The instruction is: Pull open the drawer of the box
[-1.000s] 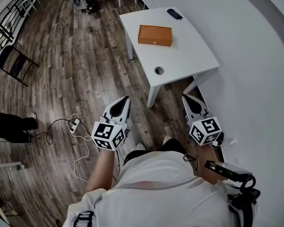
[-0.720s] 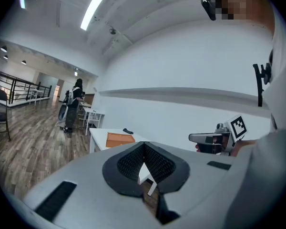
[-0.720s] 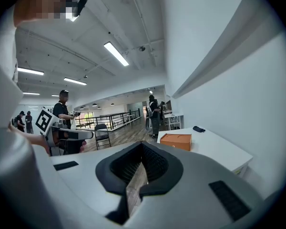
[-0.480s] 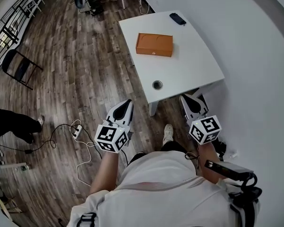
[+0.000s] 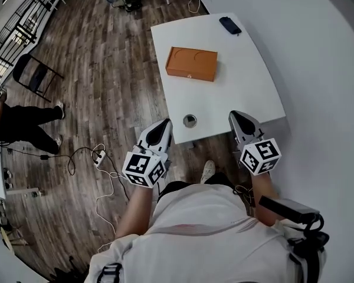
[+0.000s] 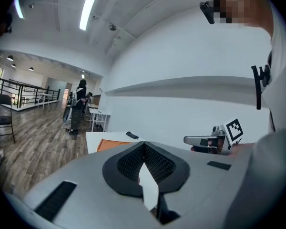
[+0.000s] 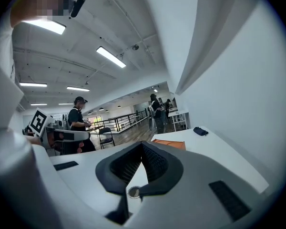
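Approach step: the left hand-held gripper [image 5: 165,124] and right hand-held gripper [image 5: 234,115], both closed and empty, must next reach the box [image 5: 192,62] on the surface [image 5: 242,69] and open for its drawer [image 5: 190,73].

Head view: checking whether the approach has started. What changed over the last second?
The person stepped closer to the table: the left gripper and right gripper now reach its near edge. The orange box lies untouched and closed; both grippers stayed shut and empty.

No readable text, brand, label or number anywhere. Only coded square markers [image 5: 143,168] on the left hand-held gripper [image 5: 163,124] and right hand-held gripper [image 5: 236,115]; no letters on them.
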